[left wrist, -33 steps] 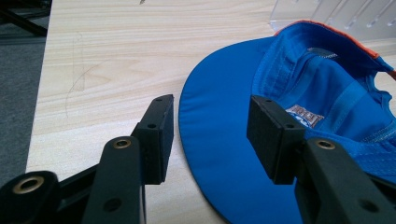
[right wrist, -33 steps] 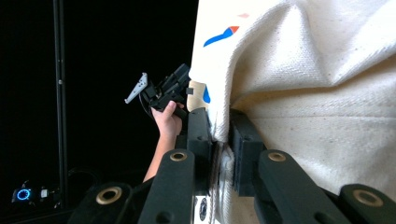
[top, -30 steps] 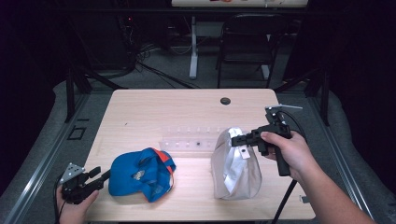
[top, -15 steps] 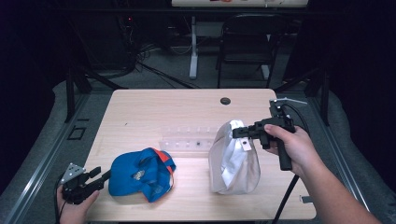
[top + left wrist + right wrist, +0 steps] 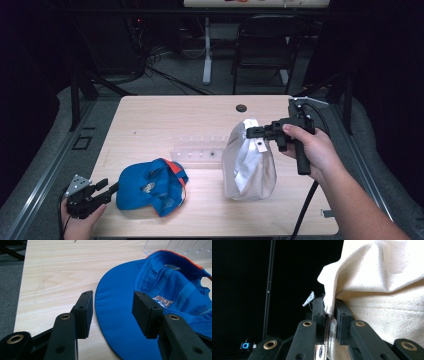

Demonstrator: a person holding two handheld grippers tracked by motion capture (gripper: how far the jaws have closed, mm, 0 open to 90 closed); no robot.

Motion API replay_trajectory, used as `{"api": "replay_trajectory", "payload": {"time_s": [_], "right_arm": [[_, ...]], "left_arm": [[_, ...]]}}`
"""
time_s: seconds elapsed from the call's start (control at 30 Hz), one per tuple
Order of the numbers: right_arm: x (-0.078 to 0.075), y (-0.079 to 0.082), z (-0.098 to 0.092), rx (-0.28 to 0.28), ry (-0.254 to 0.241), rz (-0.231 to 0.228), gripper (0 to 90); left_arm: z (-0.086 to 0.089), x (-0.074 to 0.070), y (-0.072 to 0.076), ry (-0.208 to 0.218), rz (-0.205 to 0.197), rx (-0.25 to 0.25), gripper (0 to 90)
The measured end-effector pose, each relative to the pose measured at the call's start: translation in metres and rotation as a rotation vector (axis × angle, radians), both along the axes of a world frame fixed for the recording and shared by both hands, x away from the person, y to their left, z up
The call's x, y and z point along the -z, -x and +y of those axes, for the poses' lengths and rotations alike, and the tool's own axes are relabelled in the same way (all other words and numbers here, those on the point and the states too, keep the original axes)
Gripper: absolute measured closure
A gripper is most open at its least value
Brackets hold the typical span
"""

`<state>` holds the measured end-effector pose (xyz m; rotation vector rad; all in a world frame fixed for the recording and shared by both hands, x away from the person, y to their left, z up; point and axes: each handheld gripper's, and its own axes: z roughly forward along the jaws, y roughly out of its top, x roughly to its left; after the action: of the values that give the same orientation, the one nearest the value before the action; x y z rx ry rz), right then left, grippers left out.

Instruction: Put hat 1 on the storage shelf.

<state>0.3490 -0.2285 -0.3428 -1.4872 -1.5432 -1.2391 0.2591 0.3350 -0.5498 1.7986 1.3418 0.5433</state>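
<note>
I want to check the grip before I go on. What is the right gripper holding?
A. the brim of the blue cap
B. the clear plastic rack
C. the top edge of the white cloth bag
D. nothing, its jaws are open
C: in the right gripper view the right gripper is shut on a fold of the white cloth bag at its top edge.

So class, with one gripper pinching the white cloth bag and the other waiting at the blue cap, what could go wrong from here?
1. The right gripper pinches only a thin fold at the top of the white cloth bag; the fabric may slip out.
2. The left gripper stands open around the blue cap brim; closing could push the cap away.
3. The clear rack lies close behind both; it may get knocked.
</note>
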Motion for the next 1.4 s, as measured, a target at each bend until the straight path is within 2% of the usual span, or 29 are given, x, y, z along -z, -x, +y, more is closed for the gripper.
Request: {"api": "replay_trajectory", "payload": {"time_s": [0.53,0.63,0.7,0.83,0.87,0.97,1.17,1.27,1.33,1.4], "right_arm": [[-0.025,-0.014,0.016,-0.001,-0.052,-0.043,80.8],[-0.027,-0.017,0.019,0.001,-0.058,-0.049,80.8],[-0.03,-0.021,0.023,-0.002,-0.066,-0.055,80.7],[-0.032,-0.027,0.027,-0.006,-0.082,-0.061,80.6],[-0.032,-0.028,0.029,-0.002,-0.085,-0.066,80.6],[-0.032,-0.033,0.033,-0.004,-0.088,-0.07,80.6],[-0.032,-0.045,0.042,-0.012,-0.109,-0.071,80.6],[-0.033,-0.05,0.048,-0.008,-0.098,-0.073,80.5],[-0.034,-0.053,0.05,-0.005,-0.096,-0.074,80.5],[-0.035,-0.055,0.052,-0.003,-0.093,-0.076,80.5]], "left_arm": [[-0.001,0.0,0.0,-0.002,-0.001,0.006,51.5],[-0.002,0.0,0.0,0.003,-0.014,0.003,51.6],[-0.002,-0.001,0.0,-0.001,-0.001,0.01,51.6],[-0.004,-0.002,0.002,0.004,-0.008,0.016,52.3],[-0.005,-0.003,0.002,0.011,-0.016,0.026,53.3],[-0.007,-0.005,0.003,0.018,-0.001,0.046,56.7],[-0.015,-0.011,0.004,-0.001,0.001,0.075,60.8],[-0.024,-0.018,0.003,-0.022,-0.015,0.097,60.8],[-0.031,-0.022,0.001,-0.026,-0.029,0.105,58.8],[-0.034,-0.024,0.0,-0.026,-0.027,0.12,57.5]]}}
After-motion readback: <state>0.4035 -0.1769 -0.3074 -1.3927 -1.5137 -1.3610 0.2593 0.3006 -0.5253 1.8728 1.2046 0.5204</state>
